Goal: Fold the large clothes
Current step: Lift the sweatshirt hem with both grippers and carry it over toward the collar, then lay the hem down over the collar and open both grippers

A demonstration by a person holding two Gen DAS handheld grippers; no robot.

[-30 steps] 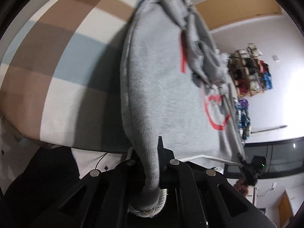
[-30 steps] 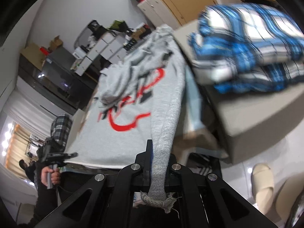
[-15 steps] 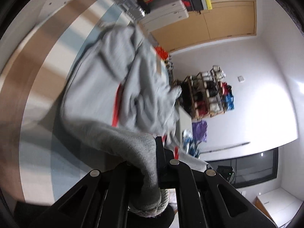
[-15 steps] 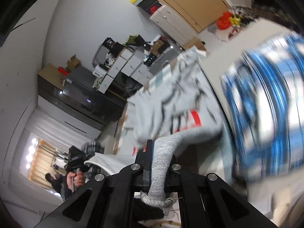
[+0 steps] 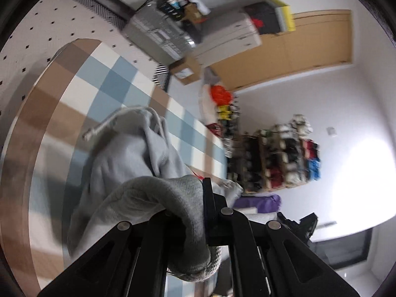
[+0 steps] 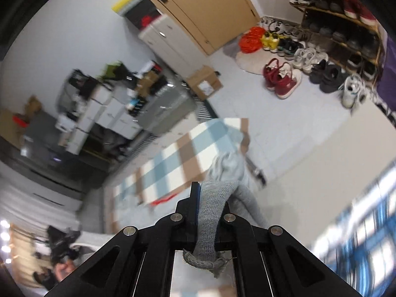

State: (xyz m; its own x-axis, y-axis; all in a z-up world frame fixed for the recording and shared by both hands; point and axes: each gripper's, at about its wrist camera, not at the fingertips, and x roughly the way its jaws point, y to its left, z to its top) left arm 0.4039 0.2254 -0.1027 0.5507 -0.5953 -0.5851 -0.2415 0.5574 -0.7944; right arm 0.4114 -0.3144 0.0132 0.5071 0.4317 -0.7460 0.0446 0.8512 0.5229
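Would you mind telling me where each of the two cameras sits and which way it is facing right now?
Left wrist: sits on the left gripper, looking along its fingers over the checked tablecloth toward the shoe rack; the gripper is shut on the grey sweatshirt.
Right wrist: sits on the right gripper, tilted down at the table and floor shoes; it is shut on the sweatshirt's ribbed edge.
Both views share the sweatshirt, tablecloth, wooden door.

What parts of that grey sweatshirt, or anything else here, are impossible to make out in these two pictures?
- Grey knit sweatshirt: its red print is mostly hidden by bunched folds, left wrist view.
- The hem clamped in the left claw hides the claw's inner faces.
- Blue plaid cloth: motion-blurred and cut by the frame edge, right wrist view.
- Right claw: the gripped cuff covers its pads.
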